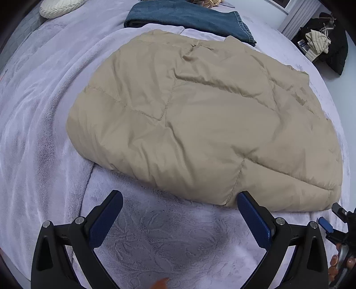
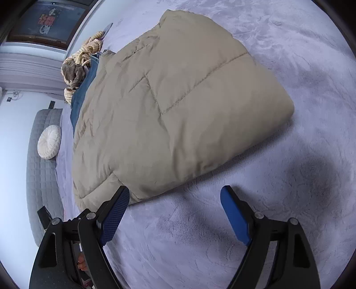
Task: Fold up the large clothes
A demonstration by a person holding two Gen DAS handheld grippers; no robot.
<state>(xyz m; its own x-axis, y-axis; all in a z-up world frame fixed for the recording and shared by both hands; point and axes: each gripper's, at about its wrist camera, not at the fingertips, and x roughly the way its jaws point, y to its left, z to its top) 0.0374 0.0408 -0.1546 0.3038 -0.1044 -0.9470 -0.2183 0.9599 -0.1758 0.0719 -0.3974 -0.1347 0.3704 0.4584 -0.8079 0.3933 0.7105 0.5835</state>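
Note:
A large beige quilted puffer jacket (image 1: 200, 120) lies folded into a thick bundle on a lavender fleece blanket (image 1: 155, 240). It also shows in the right wrist view (image 2: 178, 111). My left gripper (image 1: 180, 199) is open and empty, just short of the jacket's near edge. My right gripper (image 2: 175, 194) is open and empty beside the jacket's near corner, its left finger (image 2: 115, 213) close to the fabric. The right gripper's tip also shows at the right edge of the left wrist view (image 1: 333, 220).
Folded blue jeans (image 1: 189, 17) lie behind the jacket. A round cream cushion (image 2: 49, 139) sits at the bed's head by a grey quilted headboard (image 2: 40, 173). A plush toy (image 2: 75, 69) and rope-like item lie past the jeans. Dark items (image 1: 324, 44) sit off the bed.

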